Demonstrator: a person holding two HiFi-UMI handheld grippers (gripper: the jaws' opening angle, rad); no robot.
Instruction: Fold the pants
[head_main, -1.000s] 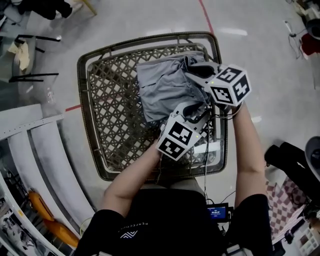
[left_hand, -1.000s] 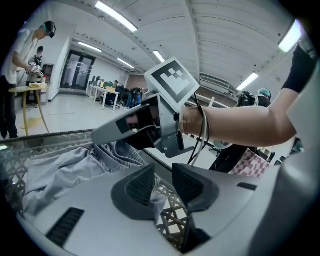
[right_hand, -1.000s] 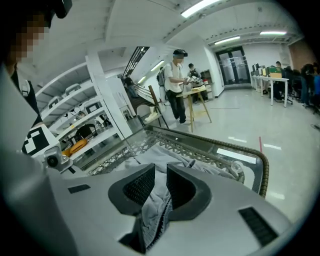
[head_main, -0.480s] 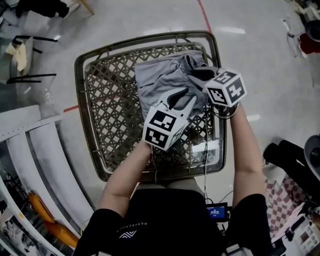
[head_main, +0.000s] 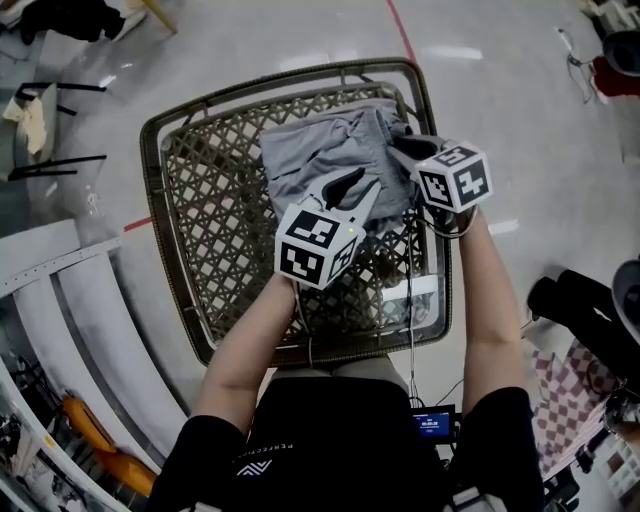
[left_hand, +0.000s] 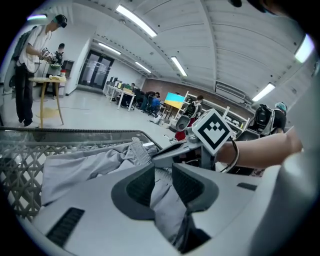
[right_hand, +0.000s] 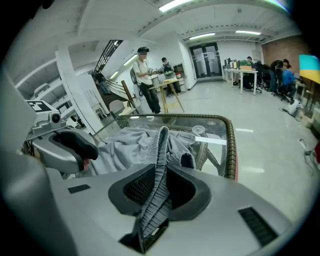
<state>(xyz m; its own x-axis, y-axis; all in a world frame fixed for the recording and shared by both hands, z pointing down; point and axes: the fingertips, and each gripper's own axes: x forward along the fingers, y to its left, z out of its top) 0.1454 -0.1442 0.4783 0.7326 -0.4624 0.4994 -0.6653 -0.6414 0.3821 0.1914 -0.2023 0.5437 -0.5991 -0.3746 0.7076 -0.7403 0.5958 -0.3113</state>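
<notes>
The left hand-held gripper (head_main: 352, 190) has moved left, away from the right hand-held gripper (head_main: 402, 147), since a second ago, and the grey pants (head_main: 320, 160) are drawn out wider between them.

The surface (head_main: 215, 225) is a square woven wicker table with a dark rim and a clear top sheet. It stands on a pale polished floor (head_main: 500, 70) crossed by a red line (head_main: 405, 30). White rails (head_main: 70, 290) lie to its left. The gripper views show a large open room with strip lights on the ceiling, people at desks far off and a person standing at a small wooden table (right_hand: 167, 87).

The pants lie bunched on the far right part of the surface. Their long axis runs left to right across it, with the ribbed waistband (right_hand: 159, 165) at the right end. Which way the legs point cannot be made out.

The left hand-held gripper (left_hand: 162, 182) pinches a fold of the grey cloth (left_hand: 85, 167) at the near edge of the heap. The right hand-held gripper (right_hand: 160, 187) is clamped on the waistband, which stands on edge between its pads (right_hand: 140, 187).
</notes>
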